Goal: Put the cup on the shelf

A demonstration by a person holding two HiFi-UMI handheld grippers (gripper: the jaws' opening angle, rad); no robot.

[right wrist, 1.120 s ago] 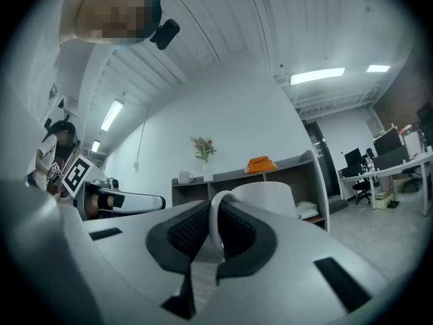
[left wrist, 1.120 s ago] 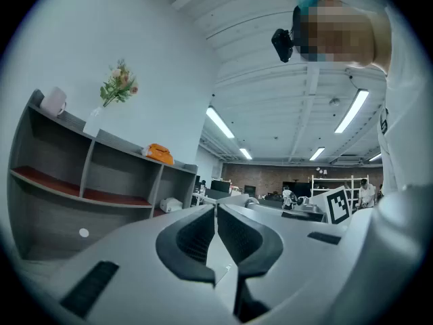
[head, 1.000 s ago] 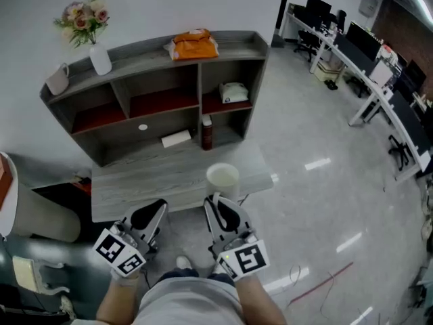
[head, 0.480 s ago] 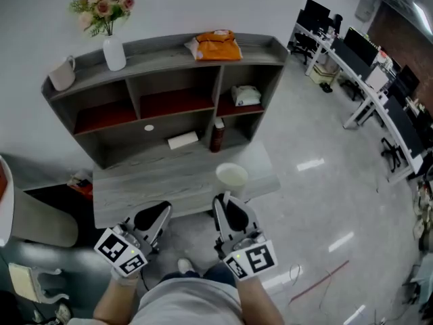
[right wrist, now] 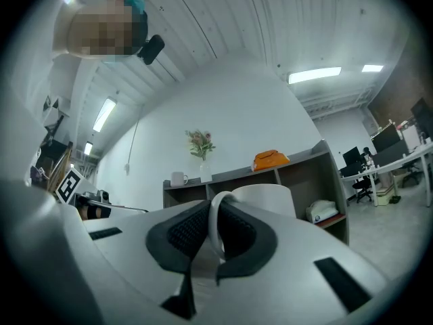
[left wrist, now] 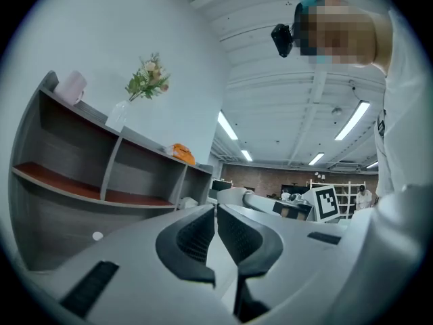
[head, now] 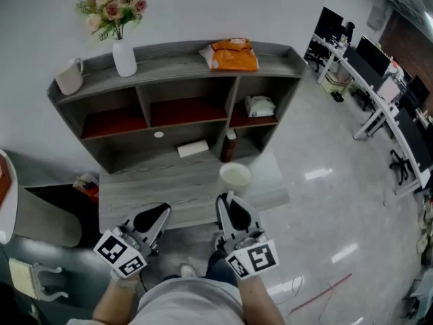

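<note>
My right gripper [head: 228, 200] is shut on the handle [right wrist: 214, 230] of a white cup [head: 235, 176], which it holds upright over the near right part of the grey table [head: 149, 185]. In the right gripper view the cup [right wrist: 268, 198] stands just beyond the jaws. My left gripper [head: 160, 212] is shut with nothing in it, low at the table's near edge; its pads [left wrist: 203, 232] meet. Beyond stands the grey shelf unit [head: 176, 63] with red-floored compartments.
On the shelf top stand a white mug [head: 69, 77], a vase of flowers [head: 123, 54] and an orange bag [head: 233, 54]. Compartments hold a white bundle [head: 260, 105], a dark bottle [head: 229, 145] and a white box [head: 193, 148]. Office desks [head: 379, 87] run along the right.
Both grippers and the cup have moved forward toward the shelf unit, which now sits lower and nearer in the head view. Both jaws stay shut.
</note>
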